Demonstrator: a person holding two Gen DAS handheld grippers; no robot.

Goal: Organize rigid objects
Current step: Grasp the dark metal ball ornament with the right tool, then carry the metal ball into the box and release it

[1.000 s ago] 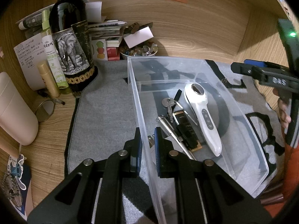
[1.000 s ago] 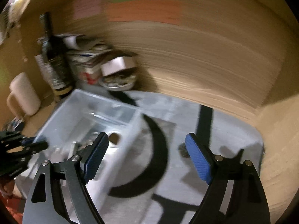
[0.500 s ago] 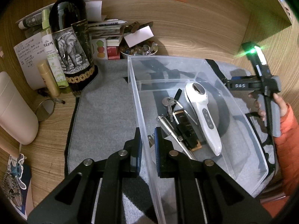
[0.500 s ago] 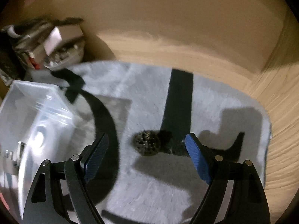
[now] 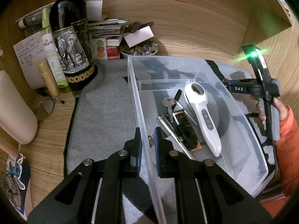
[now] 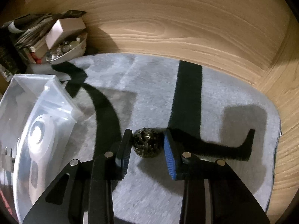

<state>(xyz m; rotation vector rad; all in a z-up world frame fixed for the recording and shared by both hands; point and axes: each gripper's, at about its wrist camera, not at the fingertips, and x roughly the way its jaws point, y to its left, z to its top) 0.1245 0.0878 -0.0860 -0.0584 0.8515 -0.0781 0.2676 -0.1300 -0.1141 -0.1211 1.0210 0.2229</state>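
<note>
My left hand-held gripper (image 5: 148, 145) pinches the near wall of the clear bin (image 5: 261, 160), steadying it. My right hand-held gripper (image 6: 146, 146), part-open, straddles the dark filigree ball (image 6: 146, 145) on the grey mat (image 6: 149, 196), right of the bin. Next I'd squeeze, lift, carry left into the bin.

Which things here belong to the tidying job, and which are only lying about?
Belong to the job:
- clear plastic bin, its wall pinched by the left hand-held gripper
- white handheld device, keys, metal tube inside it
- dark ball between the right hand-held gripper fingers

Lying about:
- wine bottle
- bowl of stones
- papers
- grey mat
</note>
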